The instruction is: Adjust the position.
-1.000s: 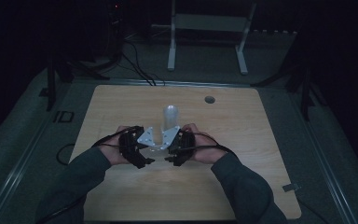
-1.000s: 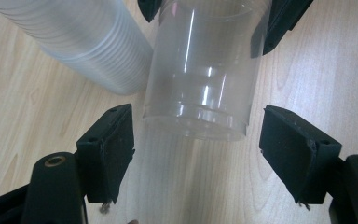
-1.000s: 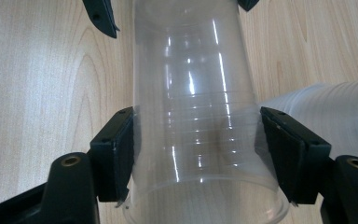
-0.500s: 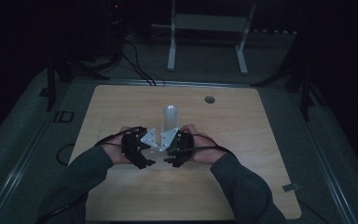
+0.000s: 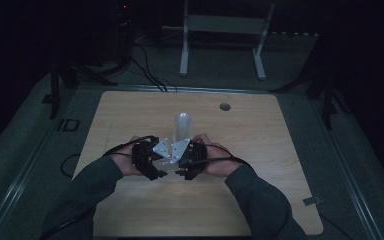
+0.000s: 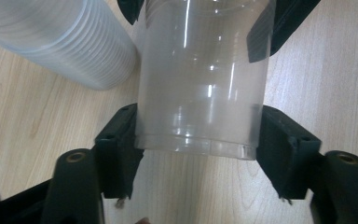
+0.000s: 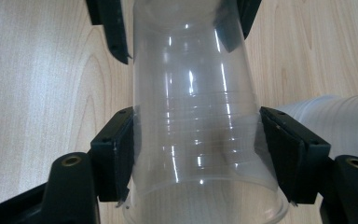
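Note:
A clear plastic cup (image 6: 205,70) lies level just above the table between my two grippers, which face each other. My left gripper (image 6: 200,140) grips its base end; the jaws have just been closing and both pads now press on the cup's wall. My right gripper (image 7: 198,149) is shut on the wider rim end of the cup (image 7: 191,84). In the high view the left gripper (image 5: 161,162) and right gripper (image 5: 181,162) meet near the table's middle. I cannot tell whether it is one cup or nested cups.
A stack of frosted cups (image 5: 182,126) lies on its side just beyond the grippers, and also shows as the stack (image 6: 60,42) and the stack (image 7: 335,116). The wooden table (image 5: 260,165) has a round hole (image 5: 224,106) at the back. A metal stand (image 5: 220,30) is behind it.

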The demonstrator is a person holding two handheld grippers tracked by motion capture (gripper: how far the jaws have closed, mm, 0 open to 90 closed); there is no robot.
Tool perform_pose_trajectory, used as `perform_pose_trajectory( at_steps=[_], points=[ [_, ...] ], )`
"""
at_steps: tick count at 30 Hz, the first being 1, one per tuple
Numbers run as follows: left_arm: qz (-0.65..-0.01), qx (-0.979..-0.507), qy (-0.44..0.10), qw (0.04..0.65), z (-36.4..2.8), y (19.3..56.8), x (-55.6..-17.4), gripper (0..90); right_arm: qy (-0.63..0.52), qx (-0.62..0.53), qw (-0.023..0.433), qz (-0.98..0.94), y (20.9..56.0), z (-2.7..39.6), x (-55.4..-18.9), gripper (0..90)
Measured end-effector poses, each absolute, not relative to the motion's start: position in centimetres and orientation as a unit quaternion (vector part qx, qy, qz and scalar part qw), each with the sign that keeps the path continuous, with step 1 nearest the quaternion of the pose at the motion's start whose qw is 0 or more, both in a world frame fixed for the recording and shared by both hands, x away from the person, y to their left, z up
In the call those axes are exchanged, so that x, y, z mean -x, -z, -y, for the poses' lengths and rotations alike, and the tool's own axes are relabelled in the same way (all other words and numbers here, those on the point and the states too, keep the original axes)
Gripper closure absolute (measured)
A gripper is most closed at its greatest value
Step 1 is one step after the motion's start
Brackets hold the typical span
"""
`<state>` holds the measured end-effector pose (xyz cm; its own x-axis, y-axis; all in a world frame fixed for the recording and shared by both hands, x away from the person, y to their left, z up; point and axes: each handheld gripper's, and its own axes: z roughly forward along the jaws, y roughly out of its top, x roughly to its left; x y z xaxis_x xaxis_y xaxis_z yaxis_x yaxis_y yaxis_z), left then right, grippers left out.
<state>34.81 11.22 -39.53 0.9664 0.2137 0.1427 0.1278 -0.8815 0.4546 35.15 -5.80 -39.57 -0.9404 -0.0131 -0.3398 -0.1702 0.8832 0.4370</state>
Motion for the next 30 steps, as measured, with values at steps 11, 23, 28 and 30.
perform_pose_trajectory(
  at_steps=[11, 23, 28, 30],
  points=[
    [-0.086, -0.966, -0.092, 0.227, -11.3, 39.7, -34.8, 41.2, -0.236, 0.058, 0.163, -0.956, 39.7, 5.8, -35.1, 29.1],
    [-0.098, -0.963, -0.091, 0.232, -11.8, 40.4, -35.1, 41.3, -0.25, 0.051, 0.175, -0.951, 39.1, 6.4, -35.0, 17.5],
    [-0.106, -0.961, -0.091, 0.238, -12.1, 40.6, -35.3, 41.3, -0.26, 0.043, 0.174, -0.949, 38.8, 6.6, -34.9, 17.5],
    [-0.108, -0.96, -0.091, 0.241, -12.2, 40.7, -35.3, 41.3, -0.263, 0.042, 0.175, -0.948, 38.7, 6.7, -34.9, 17.6]
  ],
)
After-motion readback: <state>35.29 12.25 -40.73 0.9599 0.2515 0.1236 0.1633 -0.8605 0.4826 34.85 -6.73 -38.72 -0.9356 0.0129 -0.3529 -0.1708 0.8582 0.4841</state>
